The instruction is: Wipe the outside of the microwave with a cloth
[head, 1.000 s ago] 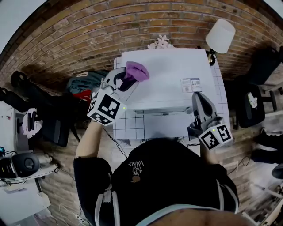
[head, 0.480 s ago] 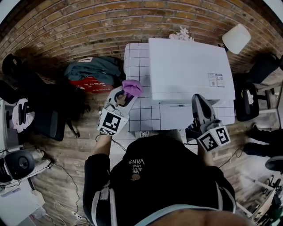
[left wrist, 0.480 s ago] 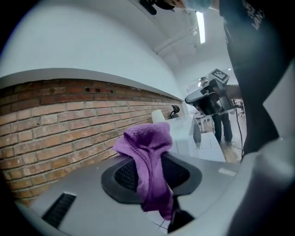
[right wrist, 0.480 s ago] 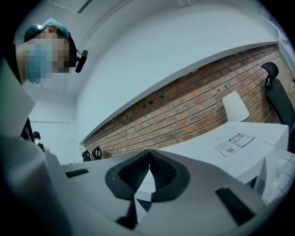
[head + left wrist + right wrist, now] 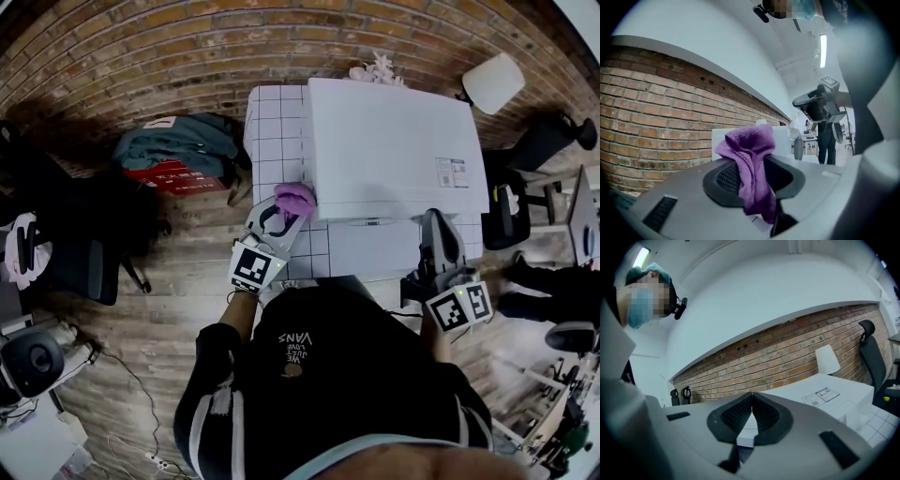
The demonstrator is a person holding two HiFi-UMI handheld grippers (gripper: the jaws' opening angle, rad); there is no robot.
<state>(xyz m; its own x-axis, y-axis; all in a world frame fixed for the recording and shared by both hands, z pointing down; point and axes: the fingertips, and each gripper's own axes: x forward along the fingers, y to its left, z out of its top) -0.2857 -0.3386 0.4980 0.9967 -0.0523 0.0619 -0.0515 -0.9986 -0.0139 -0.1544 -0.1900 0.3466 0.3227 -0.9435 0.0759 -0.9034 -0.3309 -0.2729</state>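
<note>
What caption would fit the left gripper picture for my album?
The left gripper pinches a fuzzy purple cloth before a red brick wall.

Head overhead, gripper views low, microwave (image 5: 394,141) shared

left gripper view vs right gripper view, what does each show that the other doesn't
Only the left gripper view: the purple cloth pinched in the left gripper, and the right gripper held up in the distance. Only the right gripper view: that gripper's fingers shut on nothing, the label on the microwave top, a white lampshade, a black chair. Both: the brick wall.
</note>
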